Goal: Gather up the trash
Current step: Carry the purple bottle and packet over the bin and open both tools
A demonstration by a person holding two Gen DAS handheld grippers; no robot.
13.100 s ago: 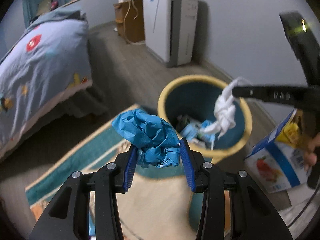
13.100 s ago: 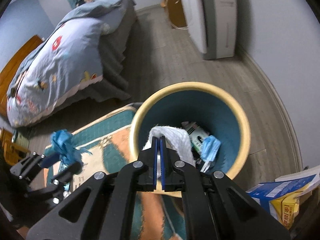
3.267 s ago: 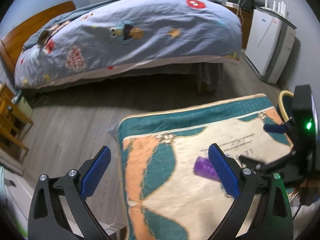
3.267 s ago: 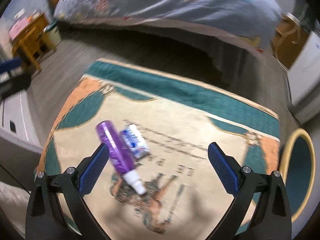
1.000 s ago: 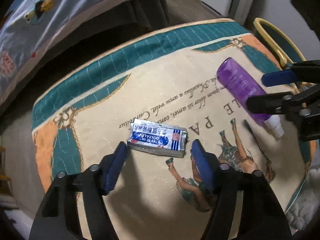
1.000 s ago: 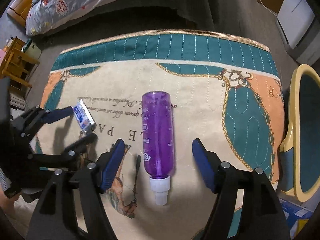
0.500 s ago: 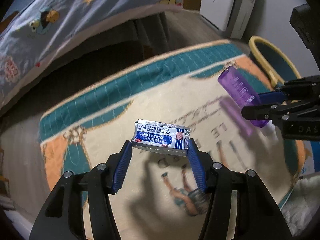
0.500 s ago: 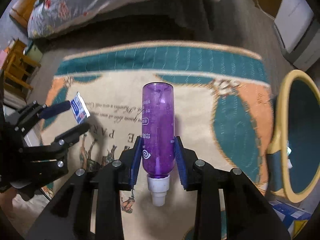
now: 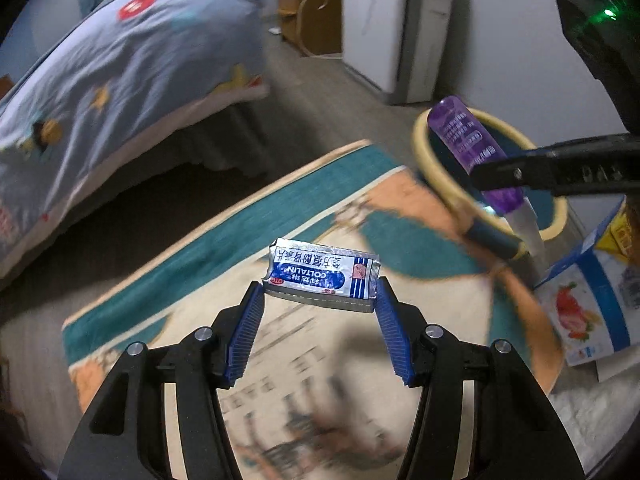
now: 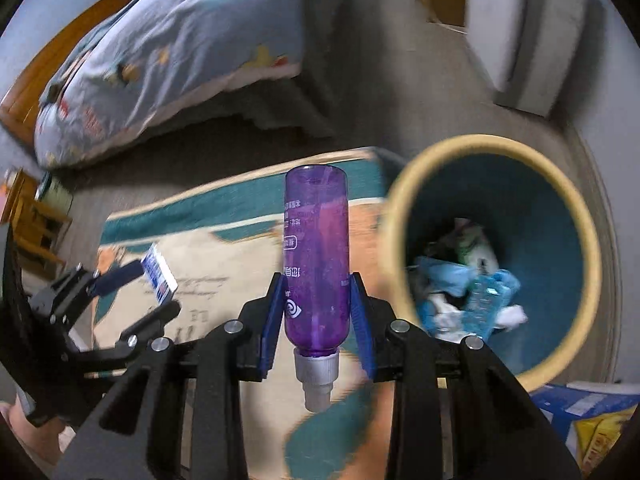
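My left gripper [image 9: 320,300] is shut on a flat silver-and-blue medicine packet [image 9: 322,276], held crosswise above the patterned rug [image 9: 224,232]. My right gripper [image 10: 316,300] is shut on a purple plastic bottle [image 10: 316,256], white cap toward the camera. From the left wrist view, the bottle [image 9: 468,140] hangs over the near rim of the yellow-rimmed teal bin [image 9: 436,180]. In the right wrist view the bin [image 10: 584,248] lies just right of the bottle, with blue and white trash inside. The left gripper [image 10: 148,284] and its packet [image 10: 160,272] show at the left.
A bed with a blue cartoon quilt [image 9: 100,64] stands beyond the rug. A white appliance [image 9: 392,28] and a wooden cabinet [image 9: 316,12] line the far wall. A blue-and-white carton [image 9: 588,296] sits right of the bin. Wooden furniture [image 10: 32,216] stands at the left.
Both grippers lifted their items off the rug and swung toward the bin. The right jaws closed on the purple bottle; the left jaws closed on the packet.
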